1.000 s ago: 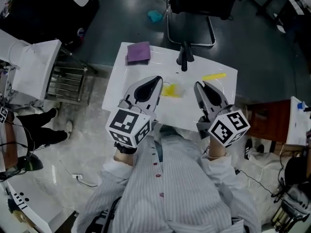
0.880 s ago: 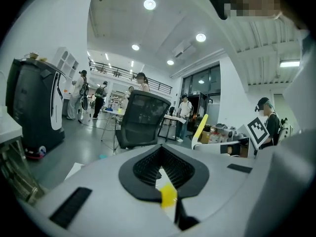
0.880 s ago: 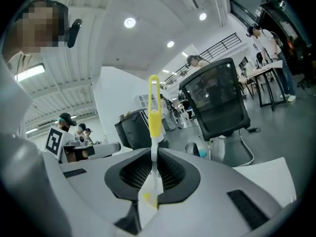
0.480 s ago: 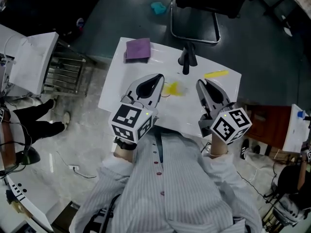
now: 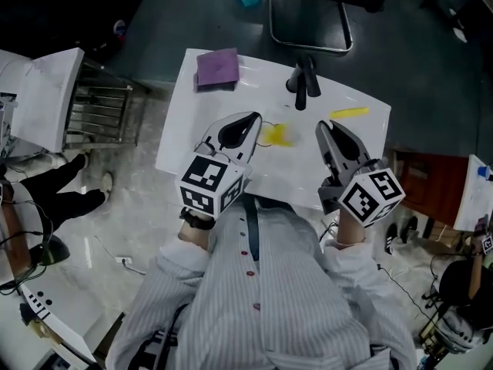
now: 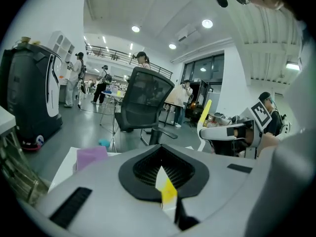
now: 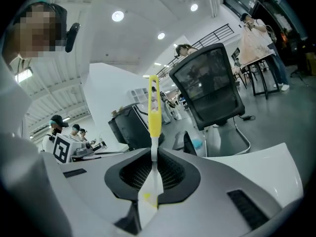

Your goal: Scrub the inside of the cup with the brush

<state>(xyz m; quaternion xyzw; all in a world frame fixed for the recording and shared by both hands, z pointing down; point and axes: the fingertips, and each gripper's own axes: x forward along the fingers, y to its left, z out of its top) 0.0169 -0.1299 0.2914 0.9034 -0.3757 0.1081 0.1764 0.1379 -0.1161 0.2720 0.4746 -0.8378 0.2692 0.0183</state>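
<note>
Two hand-held grippers over a white table.
Held: right gripper fingers clamped on brush, yellow handle upright. The left gripper fingers closed together. Yellowish cup mid-table, beside left tip.

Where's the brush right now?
The brush is clamped in the right gripper, yellow handle sticking out past the tips. In the head view it sits over the table's right side, just right of the black fixture.
</note>
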